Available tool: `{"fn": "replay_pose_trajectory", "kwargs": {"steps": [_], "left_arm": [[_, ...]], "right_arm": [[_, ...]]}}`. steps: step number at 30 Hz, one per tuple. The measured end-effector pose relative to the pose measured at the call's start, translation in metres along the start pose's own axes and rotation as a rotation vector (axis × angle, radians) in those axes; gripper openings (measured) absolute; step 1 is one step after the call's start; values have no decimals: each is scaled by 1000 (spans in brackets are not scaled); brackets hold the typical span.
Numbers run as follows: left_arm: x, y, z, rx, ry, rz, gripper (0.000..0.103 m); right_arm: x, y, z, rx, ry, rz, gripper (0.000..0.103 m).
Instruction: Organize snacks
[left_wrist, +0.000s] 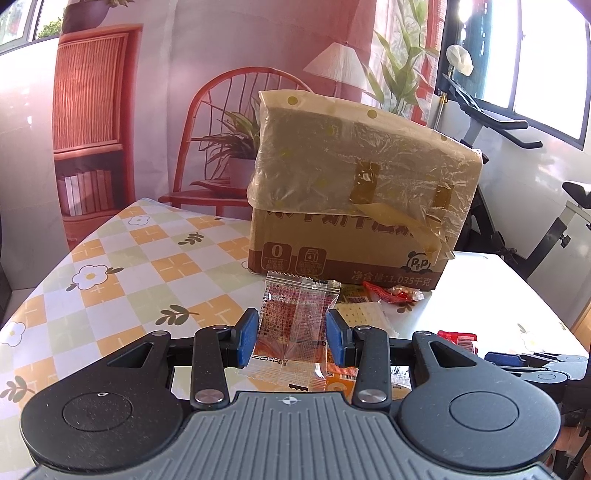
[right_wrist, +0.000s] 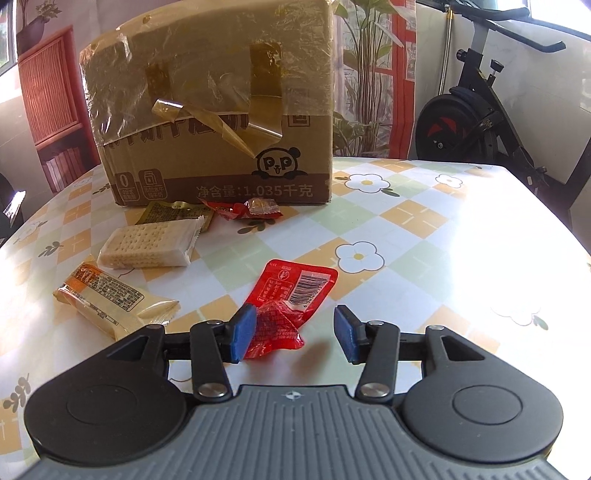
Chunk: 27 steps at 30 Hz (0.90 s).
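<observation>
my left gripper is clamped on a clear snack packet with red print: both blue pads press its side edges and it stands upright between them, long axis running from the near seal up toward the cardboard box, top seal tilted a little to the right. it is lifted above the table rather than lying on it.

my right gripper stands released, jaws spread. the red sachet lies flat on the cloth; its crumpled near end touches the left pad while the right pad is well apart from it, so nothing is squeezed. its long axis runs diagonally, near-left to far-right, barcode end pointing away.

room to move: right of the sachet the flowered tablecloth is bare out to the table's rounded far-right edge, with an exercise bike beyond it. on the left it is crowded: an orange-and-cream wafer pack lies just beside my left linkage, long axis slanting near-right to far-left, and a cracker pack lies behind it, lengthwise across the view. nearer the box sit a gold packet and a red wrapped candy, almost against the box's front face. the box blocks the far middle; loose tape hangs from its plastic-covered top.
</observation>
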<state>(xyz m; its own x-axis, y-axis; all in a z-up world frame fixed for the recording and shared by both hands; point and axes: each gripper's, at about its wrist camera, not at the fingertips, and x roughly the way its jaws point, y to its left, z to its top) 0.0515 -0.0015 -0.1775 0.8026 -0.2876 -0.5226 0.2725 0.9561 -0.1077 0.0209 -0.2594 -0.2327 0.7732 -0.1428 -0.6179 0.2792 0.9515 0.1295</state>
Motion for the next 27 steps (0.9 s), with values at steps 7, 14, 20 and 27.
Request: {"fn": "replay_pose_trajectory", "kwargs": {"steps": [7,14,20,27], "left_arm": [[3,0,0,-7,7,2,42],[4,1,0,-11,8,6,42],[3,0,1,-13,2,10,42],[-3,-3,3,-4,-11,6,42]], "right_arm": [[11,4,6,-2,12,56,53],[14,14,9,-38,5,105,15],[-1,15,14,-47,-61,161,12],[-22,19,24,-72,-147,197,10]]}}
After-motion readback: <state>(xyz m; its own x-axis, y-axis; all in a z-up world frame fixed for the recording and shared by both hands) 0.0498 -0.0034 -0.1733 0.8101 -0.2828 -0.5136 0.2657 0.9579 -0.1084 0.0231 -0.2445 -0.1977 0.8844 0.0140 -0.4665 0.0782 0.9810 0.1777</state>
